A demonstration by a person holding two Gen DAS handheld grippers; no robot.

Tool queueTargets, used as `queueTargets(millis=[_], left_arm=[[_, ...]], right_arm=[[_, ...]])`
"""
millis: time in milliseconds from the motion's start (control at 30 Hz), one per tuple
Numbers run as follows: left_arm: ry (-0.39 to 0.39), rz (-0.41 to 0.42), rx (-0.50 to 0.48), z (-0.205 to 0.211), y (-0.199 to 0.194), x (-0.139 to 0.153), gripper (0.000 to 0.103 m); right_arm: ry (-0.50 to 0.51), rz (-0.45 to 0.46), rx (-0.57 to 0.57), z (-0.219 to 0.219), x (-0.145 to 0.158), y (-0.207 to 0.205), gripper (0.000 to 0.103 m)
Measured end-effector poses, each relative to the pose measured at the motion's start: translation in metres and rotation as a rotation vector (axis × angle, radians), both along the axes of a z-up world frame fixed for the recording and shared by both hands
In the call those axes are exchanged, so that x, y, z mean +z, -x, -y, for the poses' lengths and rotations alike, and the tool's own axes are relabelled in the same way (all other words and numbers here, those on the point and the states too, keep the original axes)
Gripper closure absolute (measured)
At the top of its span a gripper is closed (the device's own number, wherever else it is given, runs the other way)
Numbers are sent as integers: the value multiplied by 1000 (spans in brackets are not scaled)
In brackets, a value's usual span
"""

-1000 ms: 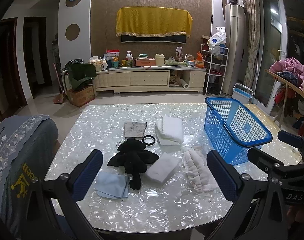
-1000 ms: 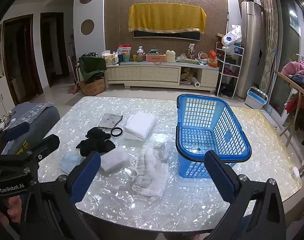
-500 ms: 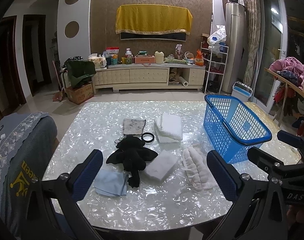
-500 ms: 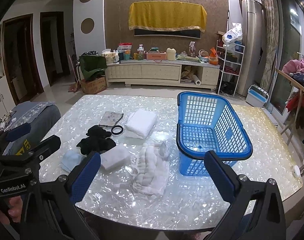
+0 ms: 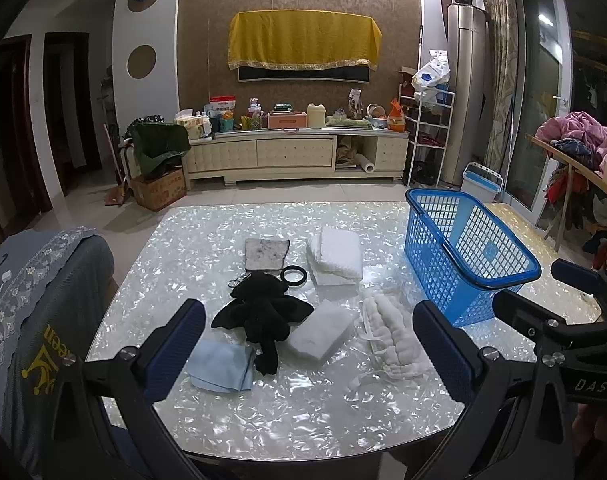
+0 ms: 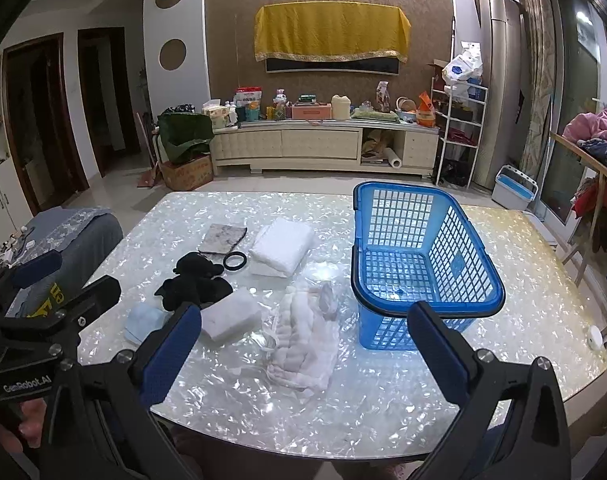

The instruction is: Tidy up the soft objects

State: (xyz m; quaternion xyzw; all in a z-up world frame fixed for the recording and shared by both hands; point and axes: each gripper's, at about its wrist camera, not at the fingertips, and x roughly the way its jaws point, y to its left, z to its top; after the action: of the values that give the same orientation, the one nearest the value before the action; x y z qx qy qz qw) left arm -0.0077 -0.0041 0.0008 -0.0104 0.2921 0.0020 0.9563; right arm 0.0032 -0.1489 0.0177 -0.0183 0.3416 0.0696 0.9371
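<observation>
A pearly table (image 5: 303, 420) fills the left wrist view; the left gripper (image 5: 309, 334) gapes empty over a black plush toy (image 5: 263, 316). Right wrist view: right gripper (image 6: 303, 336) spread wide (empty), blue basket (image 6: 423, 264) at one o'clock.

A yellow cloth (image 5: 304, 40) drapes over a dark screen on the far patterned wall. Below it a long cream cabinet (image 5: 295, 157) carries a clutter of boxes and bottles. To its left a cardboard box (image 5: 159, 189) sits on the tiled floor under a dark green bag (image 5: 159, 145). To its right stand a white wire rack (image 5: 427, 136) and a tall floor air conditioner (image 5: 465, 92). Pink clothes (image 5: 579, 128) pile up on a rail at the far right. A grey chair cover (image 5: 43, 300) rises at the near left.
</observation>
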Motion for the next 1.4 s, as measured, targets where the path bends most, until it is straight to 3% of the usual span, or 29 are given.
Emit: queueTargets(millis=[600,967,1200,1400], left_arm=[[-11,3,-4,2,1,3,0],[-8,2,-42,-1,-15,12,0],[-10,-23,-57,-17,-39,16,0],[3,-99,-61,-41,-66,9,0]], right_arm=[[-9,16,9,1,3,-1,0],[42,42,-34,-1,12,-18,0],[22,-47,25,-11,16,-56,0],[37,-101,88,-36,5,-78,0]])
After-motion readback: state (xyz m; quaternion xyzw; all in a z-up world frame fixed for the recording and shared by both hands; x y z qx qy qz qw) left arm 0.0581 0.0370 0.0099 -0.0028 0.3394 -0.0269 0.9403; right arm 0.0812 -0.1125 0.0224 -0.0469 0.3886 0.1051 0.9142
